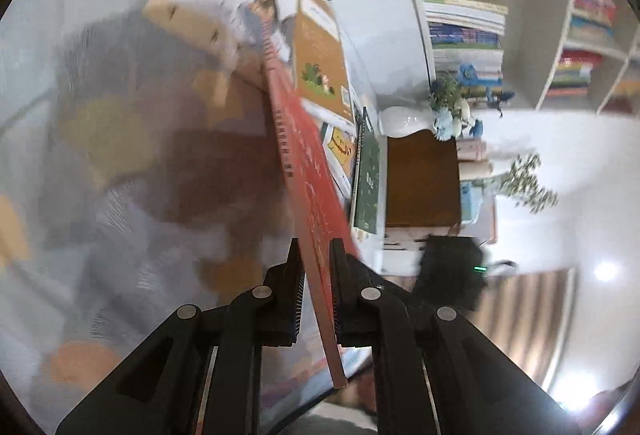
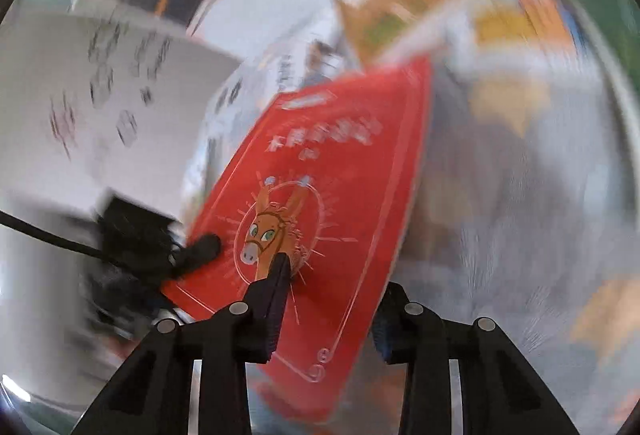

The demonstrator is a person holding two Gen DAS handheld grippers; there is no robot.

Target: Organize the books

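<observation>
— Red cover first: we have the red book (image 1: 308, 171) clamped edge-on between the jaws of the left gripper (image 1: 316, 255), pads pressed on both faces, its spine running away ahead of the jaws.

— And our right gripper (image 2: 332, 283)? In its own view the same book's front, with the cartoon donkey, lies across the gap. The left finger (image 2: 276, 299) sits over the cover, the right one stands off past the book's edge.

— So the jaws there look parted in the picture, but blur hides whether any pad presses. We read them as nearly closed, holding nothing we can be sure of.

— Agreed. How far along are we?

— Early, we judge. Ahead of the left jaws several loose books lie scattered on the desk (image 1: 360, 47): an orange picture book (image 1: 320, 51) and a green book (image 1: 368, 175) just right of the red one. Further right the white bookshelf (image 1: 536, 19) already carries rows of books.

— Then one book is in hand and lifted, not yet placed; the rest wait.
</observation>
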